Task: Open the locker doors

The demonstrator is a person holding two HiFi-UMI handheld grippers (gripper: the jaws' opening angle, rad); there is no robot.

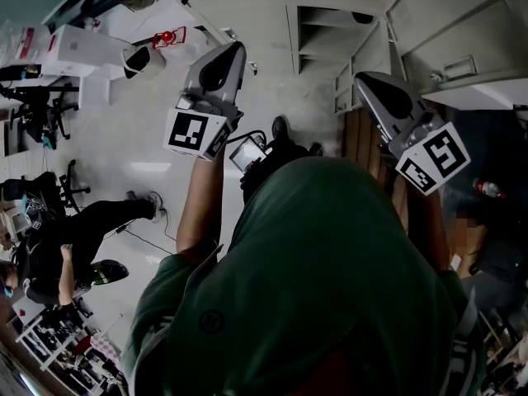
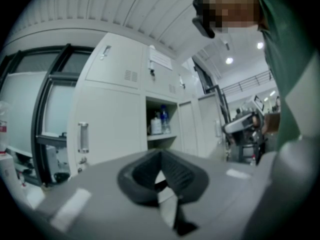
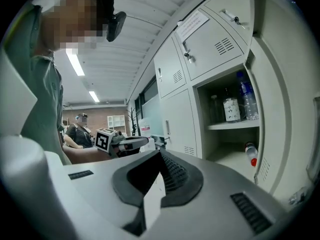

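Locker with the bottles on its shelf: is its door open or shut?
Open. The locker shows its inside, with bottles standing on the shelf.

We hold the left gripper [image 1: 221,63] beside the right gripper [image 1: 373,85], both before the lockers [image 1: 330,15]. Ahead, bottles [image 3: 247,101] stand on a shelf [image 3: 232,125]; one bottle [image 3: 250,154] lies below. A person [image 1: 74,238] sits to our left.

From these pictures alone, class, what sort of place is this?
Probably a shared workroom or lab with storage: a bank of pale metal lockers, one open compartment holding bottles on a shelf, and a seated person on a glossy white floor.
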